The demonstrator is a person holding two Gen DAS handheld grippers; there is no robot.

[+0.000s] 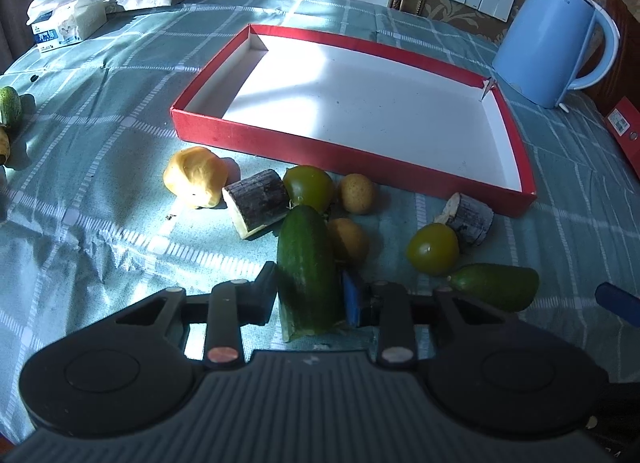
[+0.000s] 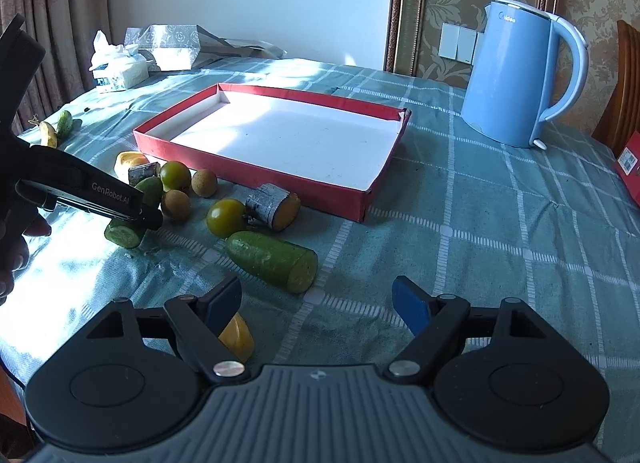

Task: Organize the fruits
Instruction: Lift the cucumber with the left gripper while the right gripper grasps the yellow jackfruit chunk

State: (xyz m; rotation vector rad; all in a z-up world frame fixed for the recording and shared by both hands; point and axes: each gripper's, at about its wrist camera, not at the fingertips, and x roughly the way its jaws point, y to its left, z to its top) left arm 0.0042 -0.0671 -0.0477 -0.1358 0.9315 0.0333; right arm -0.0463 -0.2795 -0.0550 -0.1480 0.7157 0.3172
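While left gripper [image 1: 309, 295] clamps the dark green cut cucumber piece [image 1: 306, 267] | right gripper [image 2: 318, 303] gapes empty | lift straight, clear the shallow red cardboard tray [image 1: 400, 165] wall.

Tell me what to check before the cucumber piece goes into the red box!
1. Left hand-held gripper shut on the cucumber piece: ok.
2. Grip spot: the pads hold it near its cut end, so it may tip: cannot tell.
3. Red box has nothing in it: ok.
4. Way to the box: a green tomato and a bark-covered chunk lie in between, so lift first: not ok.
5. Right hand-held gripper is open, off to the side: ok.
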